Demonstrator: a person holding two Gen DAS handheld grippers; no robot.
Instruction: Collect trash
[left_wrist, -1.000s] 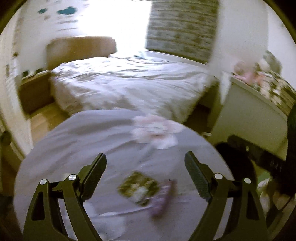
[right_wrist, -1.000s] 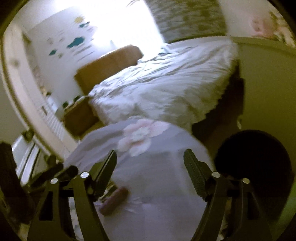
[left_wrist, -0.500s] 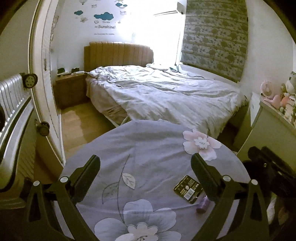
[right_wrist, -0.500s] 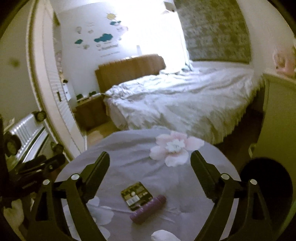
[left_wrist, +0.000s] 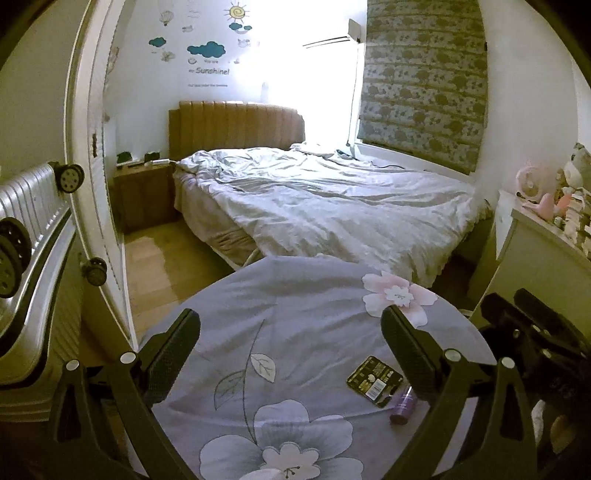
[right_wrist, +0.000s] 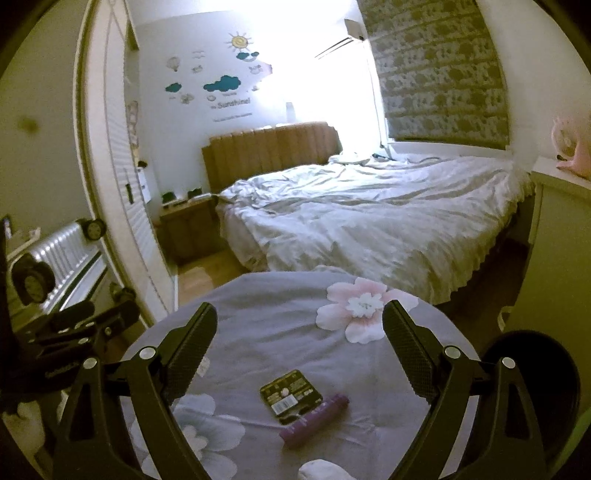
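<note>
A round table with a grey-purple flowered cloth (left_wrist: 295, 314) (right_wrist: 277, 306) holds a flat dark packet (left_wrist: 373, 376) (right_wrist: 290, 395), a purple tube (left_wrist: 403, 402) (right_wrist: 314, 424) beside it, and something white (right_wrist: 321, 470) at the near edge. My left gripper (left_wrist: 290, 345) is open and empty above the table, left of the packet. My right gripper (right_wrist: 299, 339) is open and empty, above and just behind the packet and tube. A black round bin (right_wrist: 532, 373) stands right of the table.
An unmade bed (left_wrist: 332, 206) (right_wrist: 369, 214) lies beyond the table, with a wooden nightstand (left_wrist: 144, 192) at its left. A silver suitcase (left_wrist: 29, 258) stands at the left. A white cabinet (left_wrist: 535, 258) with pink toys stands at the right. The other gripper shows at each view's side.
Both views have swung up and steadied from blur. The table and its trash now sit lower in both views, and the left view has shifted left. Both grippers stay open.
</note>
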